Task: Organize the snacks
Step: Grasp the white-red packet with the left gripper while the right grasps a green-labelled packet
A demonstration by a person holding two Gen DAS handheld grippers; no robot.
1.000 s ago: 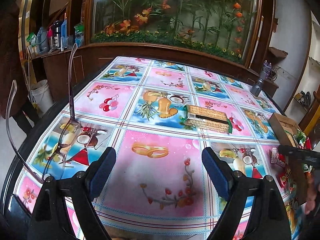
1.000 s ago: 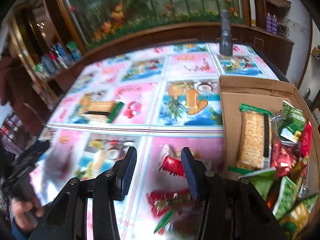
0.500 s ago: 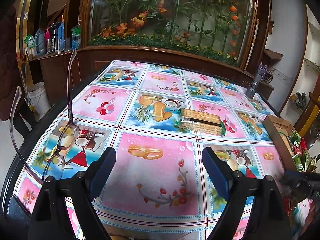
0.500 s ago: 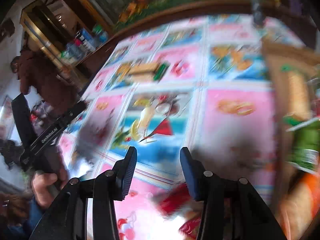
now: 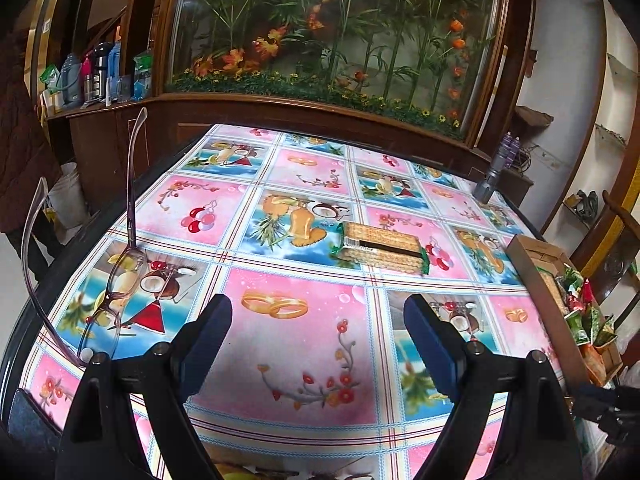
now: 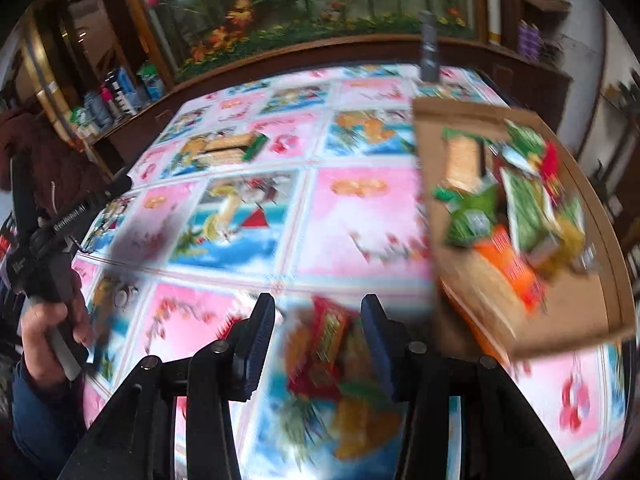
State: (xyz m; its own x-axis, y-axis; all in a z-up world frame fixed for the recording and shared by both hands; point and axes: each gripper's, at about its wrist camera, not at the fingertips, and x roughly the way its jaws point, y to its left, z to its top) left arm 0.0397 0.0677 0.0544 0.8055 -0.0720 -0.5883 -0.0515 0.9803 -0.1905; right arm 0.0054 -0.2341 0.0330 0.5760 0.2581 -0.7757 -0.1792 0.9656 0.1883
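A cracker packet [image 5: 380, 247] with green ends lies on the patterned tablecloth, ahead of my open, empty left gripper [image 5: 318, 330]; it also shows far left in the right wrist view [image 6: 226, 148]. A cardboard box [image 6: 568, 308] full of snack packets stands on the right; its edge shows in the left wrist view [image 5: 532, 276]. My right gripper [image 6: 318, 322] is open over blurred red and yellow snack packets [image 6: 324, 340] lying on the cloth between its fingers.
A pair of glasses [image 5: 116, 280] rests on the table's left edge. A grey flashlight [image 5: 494, 178] stands at the far right corner. A wooden cabinet with artificial flowers [image 5: 320, 40] runs behind the table. The left hand with its gripper [image 6: 52, 240] shows at left.
The right gripper swung left, then back toward the box, and now hovers over the red snack packets. The left gripper stayed open and nearly still.
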